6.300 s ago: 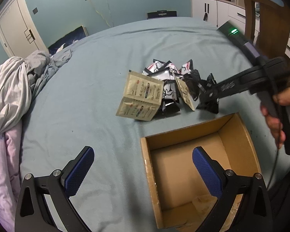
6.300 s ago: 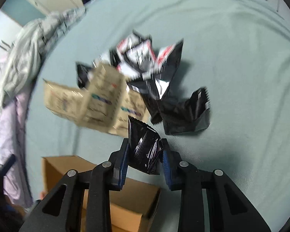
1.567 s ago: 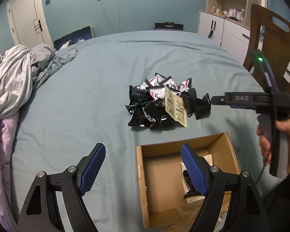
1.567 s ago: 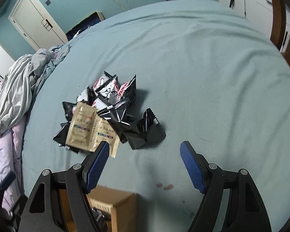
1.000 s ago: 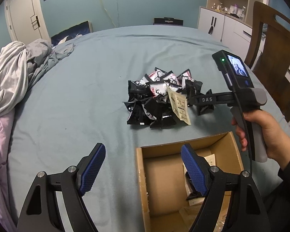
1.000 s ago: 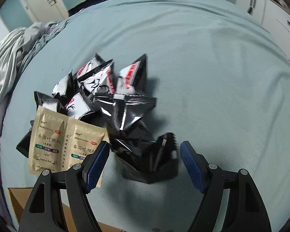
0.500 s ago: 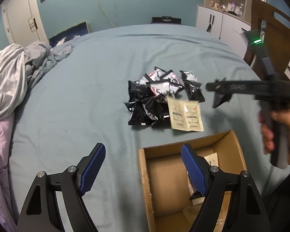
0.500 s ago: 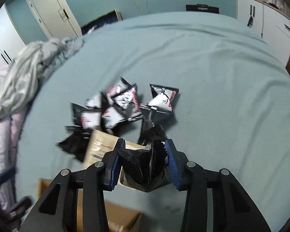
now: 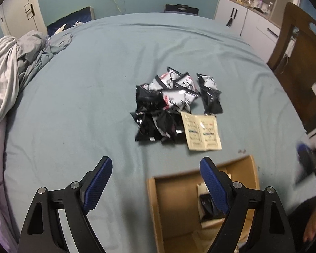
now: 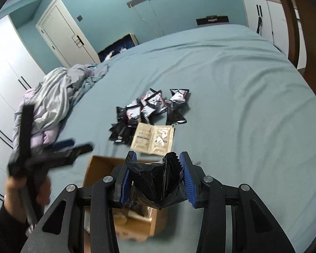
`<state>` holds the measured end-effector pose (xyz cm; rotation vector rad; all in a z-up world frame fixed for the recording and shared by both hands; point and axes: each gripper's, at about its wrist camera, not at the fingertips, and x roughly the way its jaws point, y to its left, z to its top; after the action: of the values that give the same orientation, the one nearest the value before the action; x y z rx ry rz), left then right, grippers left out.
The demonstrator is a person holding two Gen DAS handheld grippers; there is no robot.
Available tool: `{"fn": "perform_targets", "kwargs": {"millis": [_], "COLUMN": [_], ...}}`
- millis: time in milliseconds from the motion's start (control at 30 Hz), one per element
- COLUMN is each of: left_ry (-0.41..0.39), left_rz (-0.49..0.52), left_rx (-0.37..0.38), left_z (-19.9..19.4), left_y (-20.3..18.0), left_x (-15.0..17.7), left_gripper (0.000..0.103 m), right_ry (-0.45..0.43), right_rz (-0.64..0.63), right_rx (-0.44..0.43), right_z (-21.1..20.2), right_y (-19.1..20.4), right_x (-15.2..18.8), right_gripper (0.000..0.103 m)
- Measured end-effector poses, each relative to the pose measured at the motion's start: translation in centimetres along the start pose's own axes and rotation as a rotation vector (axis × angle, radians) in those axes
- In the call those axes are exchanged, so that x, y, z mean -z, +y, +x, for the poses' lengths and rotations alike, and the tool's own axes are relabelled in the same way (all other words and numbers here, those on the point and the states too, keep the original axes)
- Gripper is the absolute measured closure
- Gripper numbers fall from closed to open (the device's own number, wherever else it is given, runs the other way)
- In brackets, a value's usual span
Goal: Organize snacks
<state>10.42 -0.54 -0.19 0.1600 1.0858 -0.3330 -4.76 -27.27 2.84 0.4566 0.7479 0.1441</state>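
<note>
Partly hidden box behind R gripper

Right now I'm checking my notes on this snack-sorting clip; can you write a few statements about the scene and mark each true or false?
1. The right gripper is shut on a black snack packet. True.
2. The left gripper holds a packet. False: its jaws are open, with nothing between them.
3. The cardboard box is empty. False: packets lie inside.
4. A beige double sachet lies beside the pile of black packets. True.
</note>
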Motion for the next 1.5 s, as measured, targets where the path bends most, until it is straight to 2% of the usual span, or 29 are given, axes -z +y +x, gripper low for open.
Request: {"fn": "perform_targets", "kwargs": {"millis": [133,267,333,533,600,633,667,733,800,833,900,933,1033,1133,1367,1500], "left_ry": [0.042,0.107,0.12,0.212,0.235,0.233,0.225,0.208,0.194,0.182,0.157,0.146,0.097,0.045,-0.073,-0.14], "left_rz": [0.03,0.059,0.082,0.131,0.153,0.159,0.16,0.158,0.16,0.17,0.18,0.176,0.146,0.11,0.088,0.075], "left_rx": [0.0,-0.046,-0.07,-0.072,-0.077,-0.072,-0.061,-0.037,-0.043,-0.043,-0.047,-0.05,-0.072,-0.061,-0.011,0.058], "left_z": [2.2,5.7,7.1,11.1,12.1,12.2,12.1,11.8,11.4,11.0,10.0,9.5,7.1,4.0,-2.9,-6.2], "left_y": [-0.2,-0.1,-0.1,-0.9,-1.3,-1.5,-1.6,-1.8,-2.0,-2.2,-2.5,-2.5,-2.4,-1.9,-0.9,-0.5], "left_x": [-1.6,-3.1,-3.9,-5.3,-5.5,-5.6,-5.7,-5.9,-5.9,-5.7,-5.4,-5.3,-5.1,-4.6,-1.8,1.0], "left_gripper": [0.016,0.016,0.016,0.017,0.02,0.024,0.034,0.046,0.056,0.064,0.068,0.074,0.075,0.088,0.091,0.091], "right_ry": [-0.019,-0.002,0.013,0.077,0.089,0.093,0.093,0.1,0.106,0.108,0.103,0.099,0.093,0.09,0.074,0.067], "right_rz": [-0.004,-0.02,-0.013,0.011,0.026,0.031,0.034,0.04,0.053,0.056,0.051,0.047,0.046,0.049,0.036,0.037], "right_rx": [0.003,0.032,0.036,0.052,0.048,0.047,0.05,0.056,0.051,0.049,0.06,0.066,0.069,0.064,0.069,0.076], "right_z": [-1.0,0.0,0.8,3.2,3.5,3.7,3.7,3.9,4.0,4.1,4.1,4.2,4.3,4.2,3.7,3.4], "right_y": [0.5,0.8,0.7,0.2,0.0,0.0,-0.1,-0.2,-0.2,-0.2,-0.1,-0.1,0.0,0.0,0.1,-0.1], "right_x": [1.4,1.1,0.8,-0.2,-0.4,-0.4,-0.5,-0.5,-0.5,-0.4,-0.4,-0.4,-0.3,-0.2,0.0,0.1], "right_gripper": [0.062,0.062,0.062,0.062,0.062,0.062,0.062,0.062,0.062,0.062,0.062,0.062,0.062,0.062,0.062,0.062]}}
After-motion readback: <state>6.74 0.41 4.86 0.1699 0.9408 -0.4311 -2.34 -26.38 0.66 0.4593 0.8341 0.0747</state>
